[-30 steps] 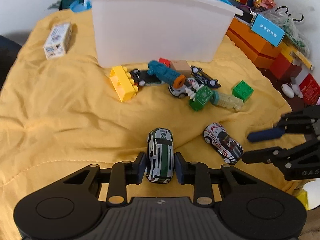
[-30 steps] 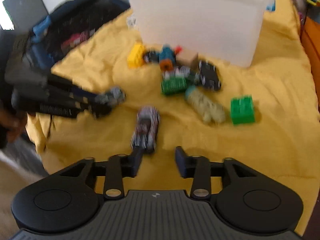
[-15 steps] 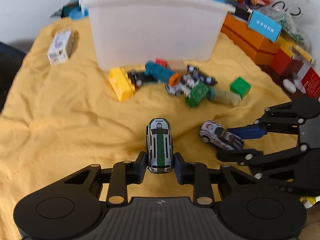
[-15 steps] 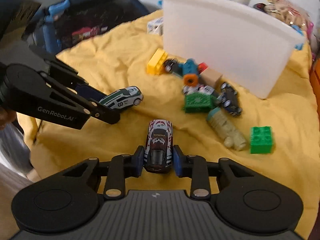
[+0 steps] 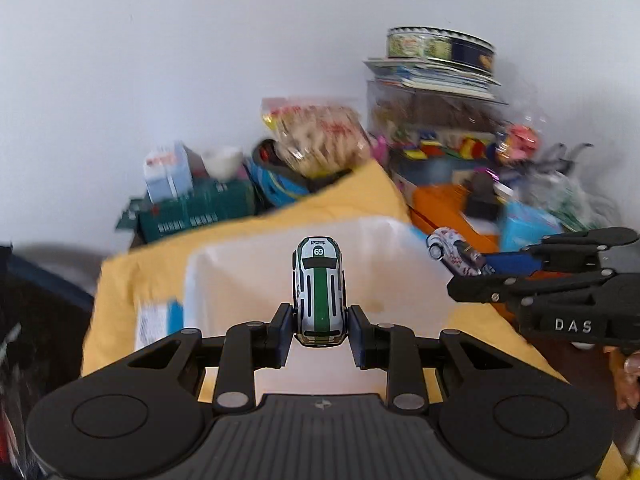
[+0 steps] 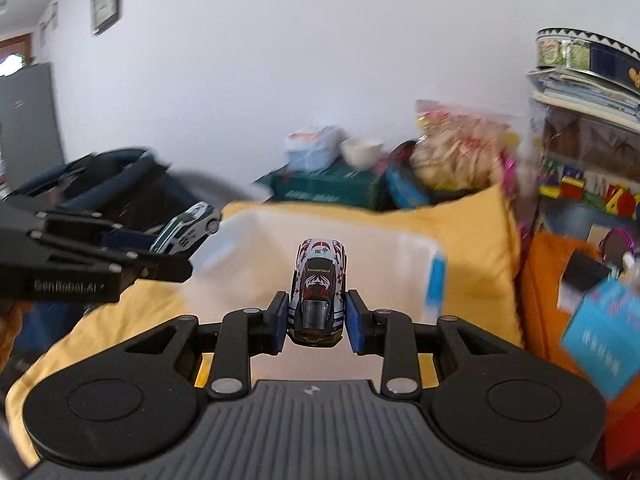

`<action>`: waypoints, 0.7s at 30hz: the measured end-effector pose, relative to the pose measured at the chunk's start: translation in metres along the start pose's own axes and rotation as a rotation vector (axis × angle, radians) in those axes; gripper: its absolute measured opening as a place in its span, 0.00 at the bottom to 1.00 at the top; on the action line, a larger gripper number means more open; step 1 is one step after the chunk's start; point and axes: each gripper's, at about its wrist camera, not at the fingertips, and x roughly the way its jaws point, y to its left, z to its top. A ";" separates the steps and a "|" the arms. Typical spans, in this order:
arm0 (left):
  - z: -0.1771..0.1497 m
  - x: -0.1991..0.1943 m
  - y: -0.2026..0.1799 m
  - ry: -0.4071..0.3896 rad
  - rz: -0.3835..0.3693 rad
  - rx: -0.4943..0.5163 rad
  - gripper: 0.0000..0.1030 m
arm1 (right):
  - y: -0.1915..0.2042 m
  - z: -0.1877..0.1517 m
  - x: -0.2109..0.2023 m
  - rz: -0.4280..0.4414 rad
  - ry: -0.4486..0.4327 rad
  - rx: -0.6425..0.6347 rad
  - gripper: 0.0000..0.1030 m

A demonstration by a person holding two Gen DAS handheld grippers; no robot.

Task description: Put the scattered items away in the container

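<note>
Two toy cars are held above the white container. The left gripper has its fingers closed on the green-striped car. The right gripper has its fingers closed on the red-patterned car, also over the container.

Both wrist views close over the white bin, wallward.

yellow cloth | snack bag | round tin atop books
</note>
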 end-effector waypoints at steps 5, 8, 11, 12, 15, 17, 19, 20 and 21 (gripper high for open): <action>0.007 0.063 0.007 0.079 0.036 -0.011 0.32 | -0.025 0.006 0.051 -0.035 0.091 0.100 0.32; -0.002 0.091 0.009 0.156 0.045 -0.005 0.33 | -0.032 -0.004 0.065 -0.051 0.141 0.133 0.33; -0.005 0.092 0.014 0.154 0.042 -0.039 0.38 | -0.034 -0.010 0.071 -0.066 0.161 0.153 0.37; -0.005 0.088 0.014 0.143 0.032 -0.048 0.39 | -0.035 -0.011 0.068 -0.061 0.152 0.155 0.39; -0.005 0.061 0.014 0.067 0.007 -0.060 0.41 | -0.034 -0.009 0.051 -0.044 0.104 0.168 0.40; -0.008 0.038 0.011 0.017 -0.019 -0.072 0.46 | -0.032 -0.010 0.033 -0.027 0.060 0.168 0.42; -0.016 0.023 0.007 0.007 -0.042 -0.072 0.51 | -0.031 -0.015 0.020 -0.021 0.042 0.159 0.42; -0.024 0.017 0.003 0.020 -0.056 -0.069 0.51 | -0.030 -0.021 0.014 -0.022 0.041 0.150 0.42; -0.032 0.015 0.000 0.037 -0.072 -0.063 0.51 | -0.027 -0.028 0.008 -0.022 0.044 0.132 0.42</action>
